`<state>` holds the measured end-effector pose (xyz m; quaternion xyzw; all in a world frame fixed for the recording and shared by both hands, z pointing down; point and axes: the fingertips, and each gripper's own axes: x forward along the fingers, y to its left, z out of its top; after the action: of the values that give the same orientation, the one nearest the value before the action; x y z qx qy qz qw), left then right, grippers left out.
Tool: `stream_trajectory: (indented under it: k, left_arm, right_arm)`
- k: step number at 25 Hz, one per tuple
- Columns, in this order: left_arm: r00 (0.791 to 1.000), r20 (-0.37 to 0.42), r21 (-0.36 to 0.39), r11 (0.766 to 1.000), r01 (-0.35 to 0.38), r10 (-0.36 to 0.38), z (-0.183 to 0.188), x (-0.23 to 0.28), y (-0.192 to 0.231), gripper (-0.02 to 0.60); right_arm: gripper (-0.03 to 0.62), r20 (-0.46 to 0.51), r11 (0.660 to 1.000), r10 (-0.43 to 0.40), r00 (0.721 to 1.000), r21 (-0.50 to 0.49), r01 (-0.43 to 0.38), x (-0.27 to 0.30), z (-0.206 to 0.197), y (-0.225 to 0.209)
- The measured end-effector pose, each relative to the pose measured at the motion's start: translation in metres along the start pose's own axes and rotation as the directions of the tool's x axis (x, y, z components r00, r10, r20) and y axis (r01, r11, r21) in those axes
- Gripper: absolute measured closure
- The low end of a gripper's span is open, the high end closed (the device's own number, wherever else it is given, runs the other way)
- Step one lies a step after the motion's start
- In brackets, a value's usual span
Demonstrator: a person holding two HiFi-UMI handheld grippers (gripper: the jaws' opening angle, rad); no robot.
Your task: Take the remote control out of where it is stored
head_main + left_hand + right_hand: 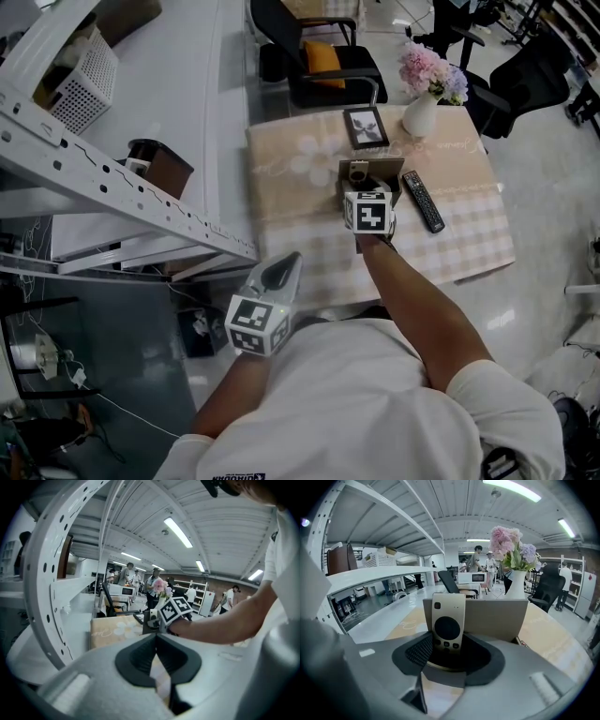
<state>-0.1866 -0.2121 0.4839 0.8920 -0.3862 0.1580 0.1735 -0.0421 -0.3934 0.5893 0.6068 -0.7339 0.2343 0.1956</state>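
Though my right gripper (450,651), jaws apart, flanks the beige remote control (447,623), gripping and lifting it from its holder (497,618) remain. My left gripper (157,637) idles, jaws together on nothing

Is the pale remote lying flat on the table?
No, the pale remote stands upright in its box, between the right gripper's open jaws.

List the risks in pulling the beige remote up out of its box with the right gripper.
1. The beige remote stands between the right gripper's open jaws but nearer one pad; an off-centre close may tilt it or slip.
2. The box is unbraced, with the left gripper back off the table, so it may lift or slide along.
3. The vase and picture frame stand close behind the box; a shove could topple them.
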Motion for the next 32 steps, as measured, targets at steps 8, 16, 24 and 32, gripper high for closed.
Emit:
stream_trajectory:
  k: [8,16,24,32]
  left_arm:
    - [1.000,0.007,0.007,1.000,0.013,-0.013,0.004,0.001,-0.003,0.578]
    - [1.000,0.019,0.016,1.000,-0.002,0.001,0.009,0.000,-0.004,0.578]
    - [0.999,0.028,0.044,0.999,0.020,-0.021,0.014,0.001,-0.023,0.578]
    - [0.998,0.052,0.030,0.999,0.021,-0.023,0.017,0.003,-0.034,0.578]
  right_arm:
    - [0.404,0.029,1.000,0.029,0.999,0.007,-0.029,-0.010,0.001,0.000]
    - [0.404,0.140,0.998,0.049,0.989,0.032,-0.054,-0.041,0.031,-0.006]
    - [0.404,0.252,0.994,0.088,0.964,0.045,-0.102,-0.085,0.066,-0.005]
    - [0.404,0.292,0.981,0.178,0.940,0.026,-0.194,-0.131,0.079,0.001]
